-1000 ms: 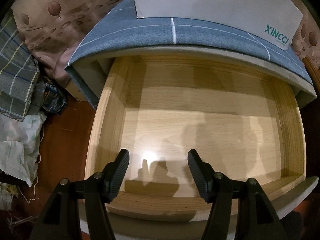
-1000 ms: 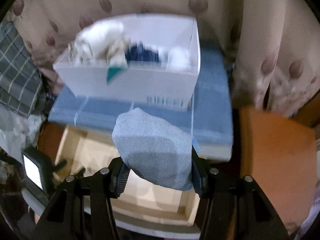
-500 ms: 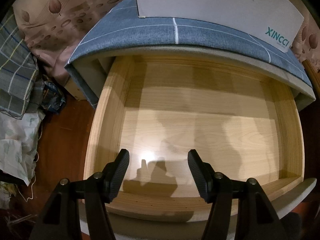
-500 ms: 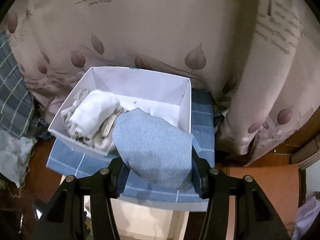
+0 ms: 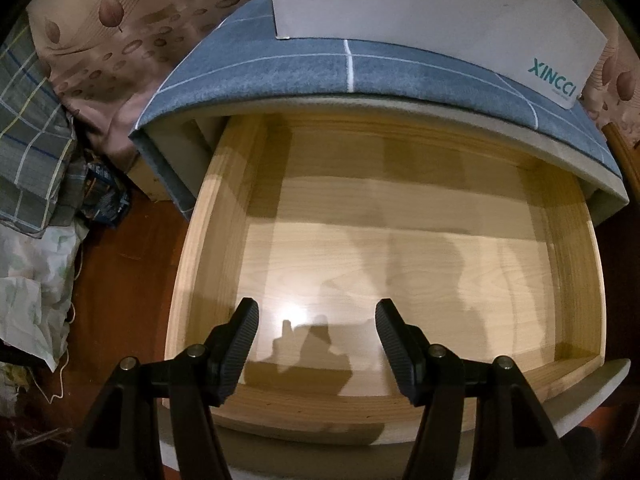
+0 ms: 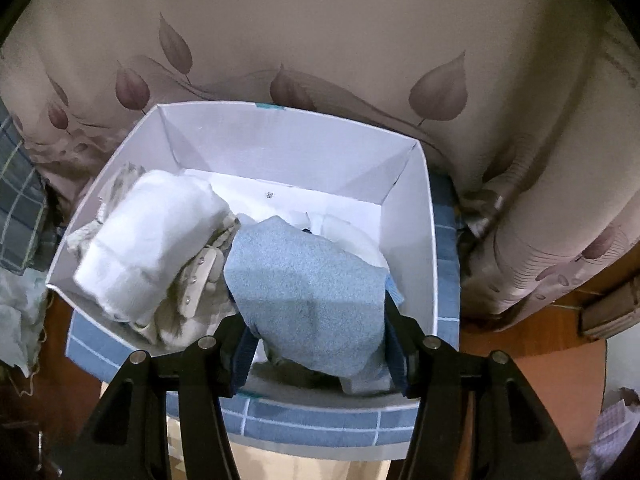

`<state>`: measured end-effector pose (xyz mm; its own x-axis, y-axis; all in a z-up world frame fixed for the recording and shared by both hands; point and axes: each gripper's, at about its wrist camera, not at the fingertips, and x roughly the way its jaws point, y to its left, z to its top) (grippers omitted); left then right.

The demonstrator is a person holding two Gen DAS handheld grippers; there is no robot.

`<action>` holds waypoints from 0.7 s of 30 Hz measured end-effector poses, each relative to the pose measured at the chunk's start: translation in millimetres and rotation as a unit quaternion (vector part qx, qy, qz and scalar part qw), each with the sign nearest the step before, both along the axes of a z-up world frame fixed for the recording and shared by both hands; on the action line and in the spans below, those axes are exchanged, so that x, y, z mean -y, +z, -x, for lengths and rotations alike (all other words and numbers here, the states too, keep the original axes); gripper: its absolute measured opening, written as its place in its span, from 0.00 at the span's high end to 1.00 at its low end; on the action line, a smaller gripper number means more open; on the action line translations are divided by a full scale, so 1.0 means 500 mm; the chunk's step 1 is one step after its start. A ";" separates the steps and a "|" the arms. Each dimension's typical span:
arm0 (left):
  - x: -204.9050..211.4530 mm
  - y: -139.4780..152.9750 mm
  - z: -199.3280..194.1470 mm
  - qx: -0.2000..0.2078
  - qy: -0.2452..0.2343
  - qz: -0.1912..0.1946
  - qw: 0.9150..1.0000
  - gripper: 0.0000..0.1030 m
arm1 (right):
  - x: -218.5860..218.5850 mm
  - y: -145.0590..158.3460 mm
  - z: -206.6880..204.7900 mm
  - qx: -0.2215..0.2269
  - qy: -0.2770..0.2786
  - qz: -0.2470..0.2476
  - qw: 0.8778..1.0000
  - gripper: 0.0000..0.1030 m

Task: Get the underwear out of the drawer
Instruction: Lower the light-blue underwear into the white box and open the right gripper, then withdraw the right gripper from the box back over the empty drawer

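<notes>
Now speckled light-blue underwear [image 6: 308,288], folded, rumpled

White box [image 6: 408,200] on blue-checked cabinet top [image 5: 280,68]; leaf-print curtain [image 6: 320,40] behind; plaid cloth [image 5: 28,120] left.

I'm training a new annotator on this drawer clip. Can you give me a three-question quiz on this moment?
1. True or false: the drawer has clothing lying in it.
2. What sits between the fingers of the right hand-held gripper? A) a white towel B) a blue-grey garment C) nothing
3. Fill in: the garment hangs over the white ____ on the cabinet top.

Key:
1. False. Its wooden floor shows bare under the open left hand-held gripper.
2. B. The jaws are opening, yet the garment is between them.
3. box, which already holds pale clothes.
</notes>
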<state>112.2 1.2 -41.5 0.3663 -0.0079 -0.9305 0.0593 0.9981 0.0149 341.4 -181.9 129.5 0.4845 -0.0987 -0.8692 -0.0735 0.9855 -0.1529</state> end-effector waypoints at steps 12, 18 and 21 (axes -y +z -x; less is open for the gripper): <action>-0.001 0.002 -0.001 0.002 0.000 0.010 1.000 0.39 | -0.003 -0.063 -0.029 -0.019 -0.014 -0.002 1.000 0.41; 0.000 0.002 0.000 0.002 0.000 0.012 1.000 0.39 | -0.007 -0.052 -0.023 -0.007 -0.009 -0.008 1.000 0.25; 0.000 0.002 0.000 0.002 0.000 0.012 1.000 0.40 | -0.012 -0.031 -0.010 0.008 -0.002 -0.004 1.000 0.20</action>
<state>112.3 1.3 -40.5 0.3698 -0.0297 -0.9286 0.0603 0.9982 -0.0079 346.5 -175.8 113.8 0.4981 -0.0942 -0.8620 -0.0670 0.9869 -0.1465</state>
